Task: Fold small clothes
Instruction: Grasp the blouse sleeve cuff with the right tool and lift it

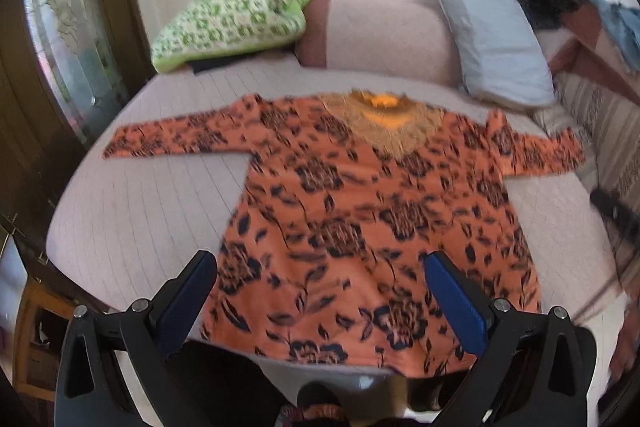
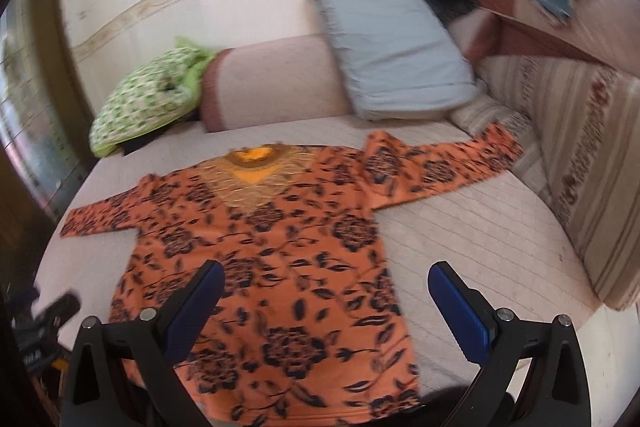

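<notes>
Shirt (image 1: 372, 227) lies flat, front up, mid-bed (image 1: 140, 219), sleeves spread toward both side edges, hem at the near edge. Step as I read it: first fold. I'd pinch hem corner and sleeve on one side, single layer, keep it taut. Left gripper (image 1: 320, 291) and right gripper (image 2: 324, 299) both wide open, holding nothing, hovering above the hem.

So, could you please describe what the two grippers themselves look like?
Both look alike. The left gripper and right gripper each have two black, angular plastic fingers lined inside with ribbed blue pads. Silver round bolts sit at the finger bases. No cables, markings or sleeves show.
</notes>
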`<state>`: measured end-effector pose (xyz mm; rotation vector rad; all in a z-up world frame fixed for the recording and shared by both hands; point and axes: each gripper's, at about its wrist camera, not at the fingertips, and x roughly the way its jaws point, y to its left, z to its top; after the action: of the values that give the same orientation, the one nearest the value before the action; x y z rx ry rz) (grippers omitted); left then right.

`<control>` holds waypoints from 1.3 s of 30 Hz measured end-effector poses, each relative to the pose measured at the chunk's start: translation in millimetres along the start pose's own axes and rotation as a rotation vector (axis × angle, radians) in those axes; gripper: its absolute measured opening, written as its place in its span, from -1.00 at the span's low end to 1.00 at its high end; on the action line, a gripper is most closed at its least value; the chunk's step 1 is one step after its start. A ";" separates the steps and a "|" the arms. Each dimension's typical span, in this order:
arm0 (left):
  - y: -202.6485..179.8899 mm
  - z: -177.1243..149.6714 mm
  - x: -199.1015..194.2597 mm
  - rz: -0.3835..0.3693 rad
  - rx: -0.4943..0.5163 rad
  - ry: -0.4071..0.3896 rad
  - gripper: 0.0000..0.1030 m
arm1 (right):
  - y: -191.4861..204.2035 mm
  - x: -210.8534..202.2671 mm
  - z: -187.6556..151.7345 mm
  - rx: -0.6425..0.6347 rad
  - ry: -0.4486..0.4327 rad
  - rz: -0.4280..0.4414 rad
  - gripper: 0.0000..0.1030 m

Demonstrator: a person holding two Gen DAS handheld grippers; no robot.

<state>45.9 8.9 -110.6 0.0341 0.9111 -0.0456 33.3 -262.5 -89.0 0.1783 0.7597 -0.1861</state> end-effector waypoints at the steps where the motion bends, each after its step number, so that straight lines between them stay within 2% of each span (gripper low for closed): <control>1: -2.4 -3.9 2.5 -0.008 0.008 0.014 1.00 | -10.1 4.7 0.5 0.013 -0.001 -0.020 0.99; 6: -12.2 -10.7 26.6 -0.045 0.025 0.107 1.00 | -64.7 44.4 10.4 0.065 -0.002 -0.123 0.99; 11: -13.3 1.0 53.0 -0.020 0.022 0.128 1.00 | -142.7 115.7 31.1 0.191 0.018 -0.163 0.99; 13: -14.9 5.8 72.3 0.011 0.035 0.151 1.00 | -178.2 146.7 39.1 0.274 0.035 -0.157 0.99; 15: -16.4 9.6 92.1 0.036 0.040 0.175 1.00 | -221.3 177.4 44.9 0.419 0.047 -0.152 0.97; 19: -27.2 26.9 130.2 0.058 0.042 0.211 1.00 | -296.5 216.2 50.0 0.705 -0.022 -0.154 0.90; 22: -42.0 44.5 149.6 0.060 0.078 0.192 1.00 | -333.7 238.3 57.0 0.780 -0.089 -0.151 0.88; 24: -53.5 56.2 162.9 0.052 0.109 0.188 1.00 | -352.9 257.6 63.0 0.801 -0.092 -0.117 0.82; 26: -64.8 67.2 177.4 0.034 0.127 0.194 1.00 | -371.0 277.5 67.6 0.834 -0.075 -0.092 0.71; 28: -74.8 76.9 192.7 0.020 0.129 0.203 1.00 | -384.3 294.6 71.3 0.861 -0.070 -0.079 0.69; 31: -88.1 86.1 207.8 0.012 0.130 0.213 1.00 | -395.7 315.2 77.7 0.862 -0.060 -0.071 0.52; 36: -103.4 90.9 218.4 -0.003 0.153 0.218 1.00 | -408.1 334.5 87.3 0.826 -0.082 -0.122 0.28; 37: -104.6 90.4 219.4 -0.002 0.160 0.222 1.00 | -408.8 336.9 89.1 0.820 -0.083 -0.124 0.21; 39: -105.0 88.9 220.1 0.000 0.167 0.229 1.00 | -410.4 342.1 92.3 0.819 -0.082 -0.123 -0.16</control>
<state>245.1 -105.8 -231.3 0.1975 1.1344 -0.1200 242.9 -716.0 -299.7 0.8950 0.5770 -0.6144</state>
